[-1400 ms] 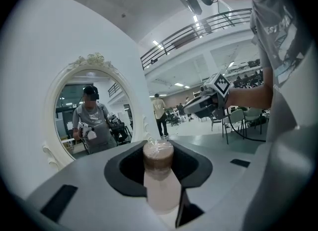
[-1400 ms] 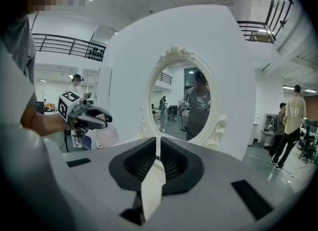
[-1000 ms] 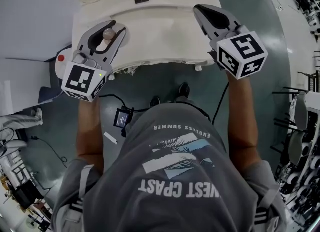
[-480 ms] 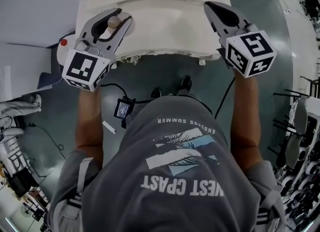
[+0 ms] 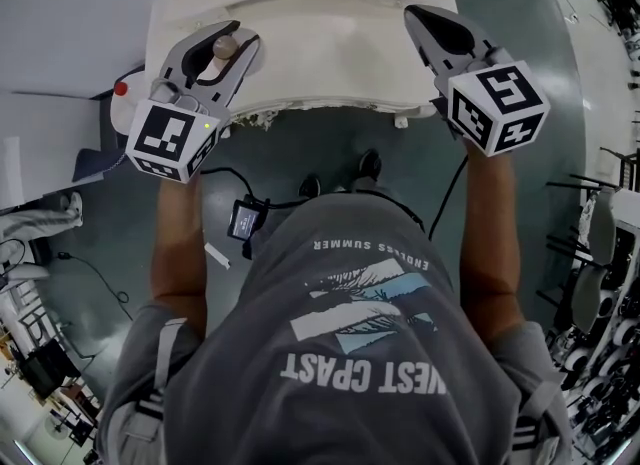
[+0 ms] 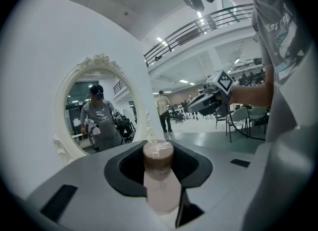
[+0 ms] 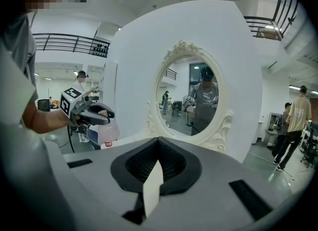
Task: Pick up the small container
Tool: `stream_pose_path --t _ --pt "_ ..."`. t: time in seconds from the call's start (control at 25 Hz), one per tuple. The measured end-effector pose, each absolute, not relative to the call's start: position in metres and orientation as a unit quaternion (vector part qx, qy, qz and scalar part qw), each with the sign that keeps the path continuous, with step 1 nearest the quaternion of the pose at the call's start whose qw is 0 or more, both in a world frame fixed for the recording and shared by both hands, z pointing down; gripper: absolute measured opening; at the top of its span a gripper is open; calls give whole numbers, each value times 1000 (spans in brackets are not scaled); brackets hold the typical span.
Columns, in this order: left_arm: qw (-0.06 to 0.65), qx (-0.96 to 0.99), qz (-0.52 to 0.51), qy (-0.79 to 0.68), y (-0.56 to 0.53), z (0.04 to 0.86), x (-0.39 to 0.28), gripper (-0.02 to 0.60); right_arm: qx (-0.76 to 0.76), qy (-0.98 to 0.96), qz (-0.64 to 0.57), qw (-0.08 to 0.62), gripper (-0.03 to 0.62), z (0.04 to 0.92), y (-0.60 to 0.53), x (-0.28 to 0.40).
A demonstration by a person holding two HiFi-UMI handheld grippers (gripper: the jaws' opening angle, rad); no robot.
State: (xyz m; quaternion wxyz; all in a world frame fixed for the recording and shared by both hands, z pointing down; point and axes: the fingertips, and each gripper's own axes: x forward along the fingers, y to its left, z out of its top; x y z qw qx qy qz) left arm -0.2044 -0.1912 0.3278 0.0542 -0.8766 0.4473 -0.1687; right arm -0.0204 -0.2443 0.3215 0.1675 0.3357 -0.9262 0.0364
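Your left gripper [image 5: 240, 39] is closed partway, gripping the small container [image 6: 160, 185], which stands upright between the two pads. It has a pale body and a brown band under a clear rounded top. From the head view it sits just inside the jaw tips, over the left end of the white dressing table [image 5: 330, 63]. Whether its base touches the table top cannot be told.

Your right gripper [image 7: 158, 145] has its jaws pressed together with nothing between them. It hangs over the right end of the same table, well apart from the left one, and both grippers point toward the mirror.

Straight ahead of both stands an oval mirror [image 7: 195, 101] in an ornate white frame at the back of the table. Its glass shows your reflection holding the grippers.

Just left of the table, below your left gripper, is a white bottle [image 7: 106, 133] with a red mark low on its side.

On the dark green floor [image 5: 120, 243] by your feet lies a small black device [image 5: 243, 225] with a cable running from it. Other people stand farther off in the hall, one [image 7: 297, 125] at the right of the right gripper view.
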Motion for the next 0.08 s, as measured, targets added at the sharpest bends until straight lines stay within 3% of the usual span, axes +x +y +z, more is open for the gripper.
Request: stream_pose_path --t 0.08 --pt "50 -876 -170 448 -194 333 -205 132 336 -926 38 169 25 324 -246 -20"
